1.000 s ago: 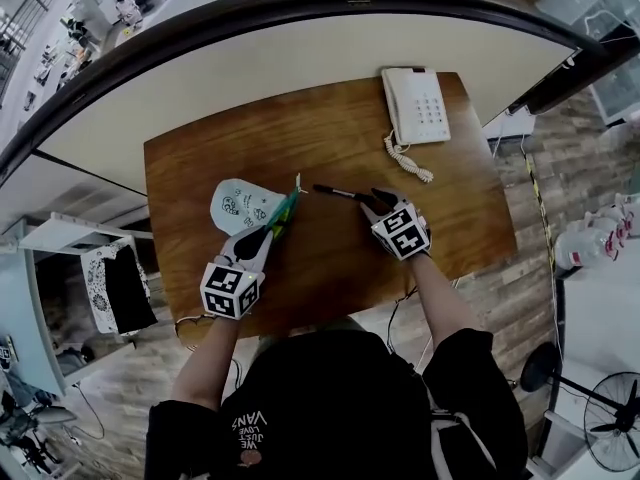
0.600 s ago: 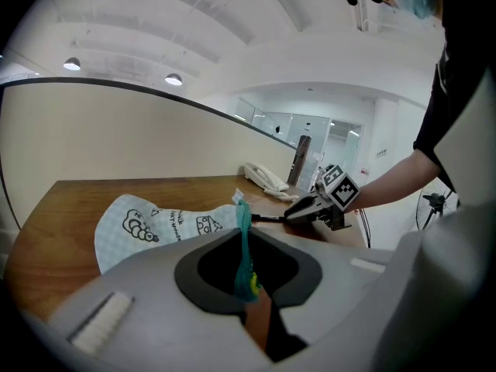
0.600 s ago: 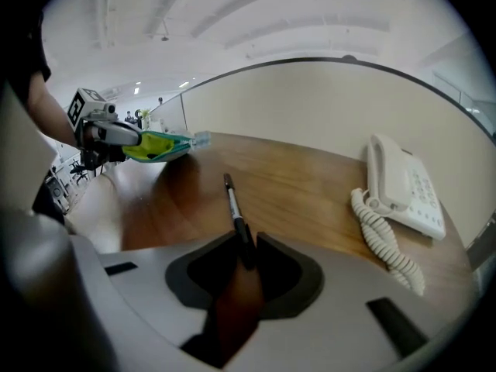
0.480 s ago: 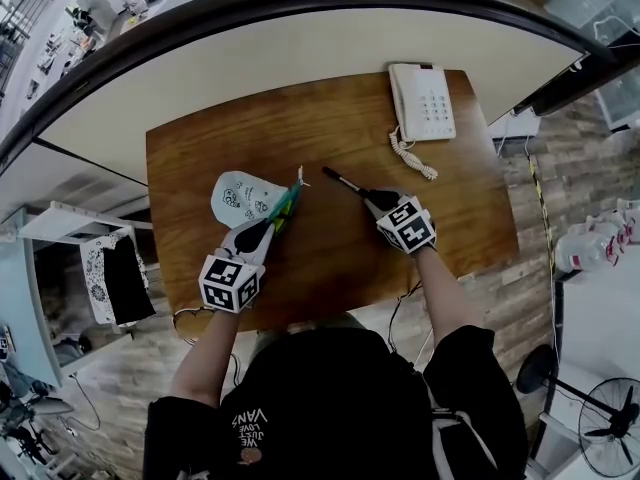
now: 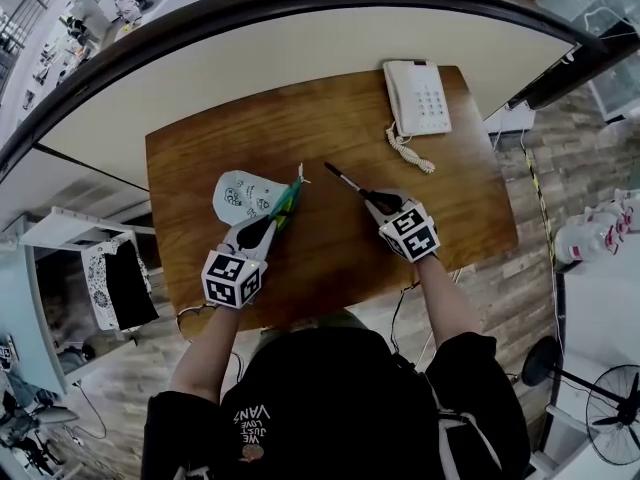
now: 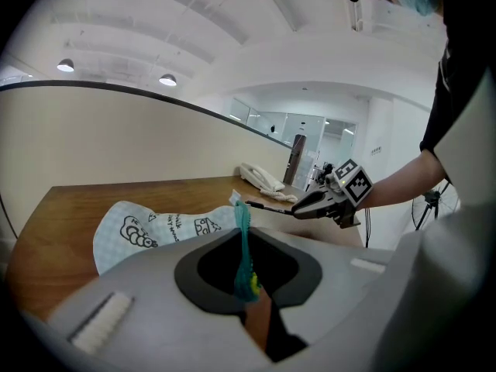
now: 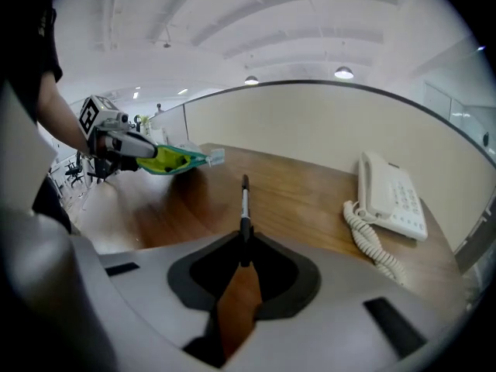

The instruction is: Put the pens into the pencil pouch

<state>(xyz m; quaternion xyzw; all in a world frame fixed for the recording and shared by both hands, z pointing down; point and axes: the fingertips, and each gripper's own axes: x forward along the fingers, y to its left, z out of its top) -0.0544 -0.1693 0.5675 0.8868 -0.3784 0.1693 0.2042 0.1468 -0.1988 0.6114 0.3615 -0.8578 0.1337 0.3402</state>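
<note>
**Pen pinched by its tail**

The right gripper [image 7: 243,256] is closing its jaws on the black pen [image 7: 245,204]. It grips one end, and the rest juts out over the table [image 5: 330,118]. The left gripper [image 6: 246,279] is clamped on the teal rim of the pencil pouch [image 5: 238,196], which lies on the table. The likely risk is that the long overhang pivots or slips and misses the pouch's narrow mouth.

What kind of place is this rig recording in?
Probably an office or lab workspace: a wooden desk carrying a corded telephone, a curved partition along its far edge, and glass-walled rooms further back.
</note>
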